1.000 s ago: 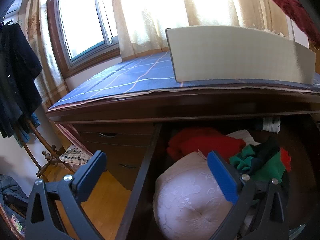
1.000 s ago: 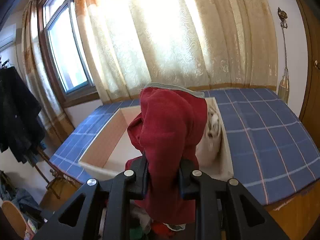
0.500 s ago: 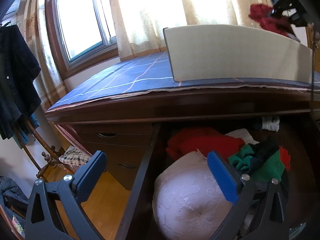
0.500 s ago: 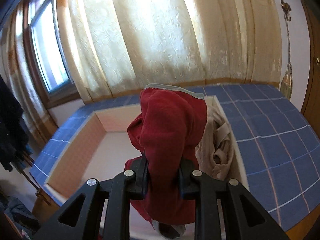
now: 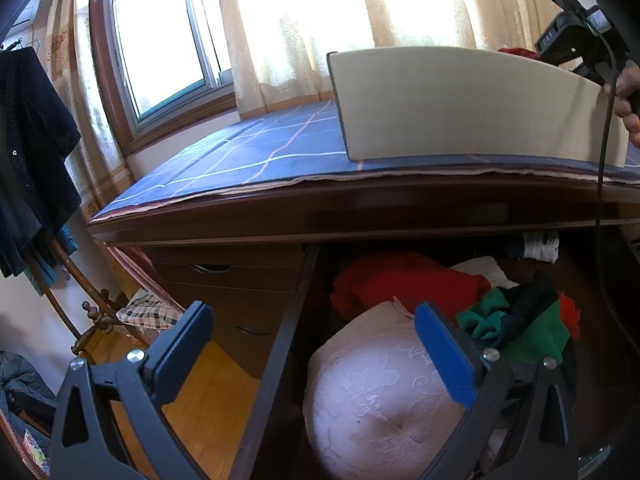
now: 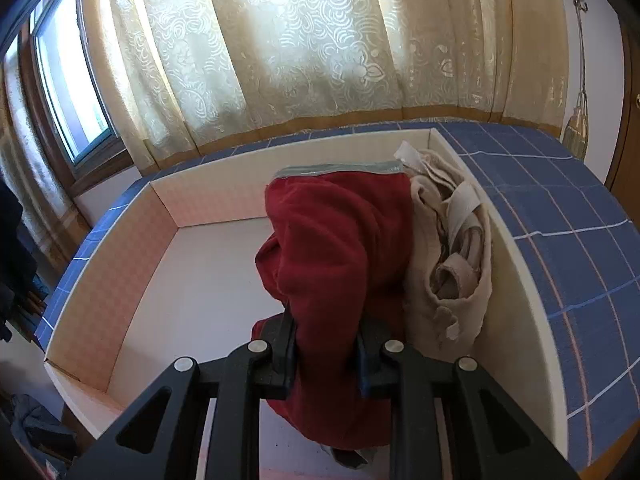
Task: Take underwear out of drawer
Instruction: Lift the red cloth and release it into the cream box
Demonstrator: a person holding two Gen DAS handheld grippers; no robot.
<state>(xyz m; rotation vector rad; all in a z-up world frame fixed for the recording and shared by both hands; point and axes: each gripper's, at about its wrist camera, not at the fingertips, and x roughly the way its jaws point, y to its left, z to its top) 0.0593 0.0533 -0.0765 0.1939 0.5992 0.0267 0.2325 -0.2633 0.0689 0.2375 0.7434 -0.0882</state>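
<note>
1. The right tool (image 6: 326,350) has its fingers pressed tight on a red underwear piece (image 6: 332,248), which bunches up above the jaws and hangs below them.
2. The red underwear has a grey-green waistband along its top edge and sits inside the white box (image 6: 120,284), over the right half of the box floor.
3. Just beside it to the right, a beige garment (image 6: 448,256) lies crumpled against the box's right wall, touching the red cloth.
4. The box stands on the tabletop, which is covered by a blue checked cloth (image 6: 572,216); cream curtains (image 6: 304,48) hang behind it.
5. The left tool (image 5: 316,340) stands wide open with nothing between its blue pads, hovering over the left edge of the open drawer (image 5: 288,328).
6. In the drawer, below and beyond that tool, lie a pale pink lace bundle (image 5: 380,396), a red garment (image 5: 404,280) behind it, and green and dark clothes (image 5: 520,320) to the right.
7. From the left view, the right tool's hand (image 5: 628,96) shows at the box's far right end, above the drawer.
</note>
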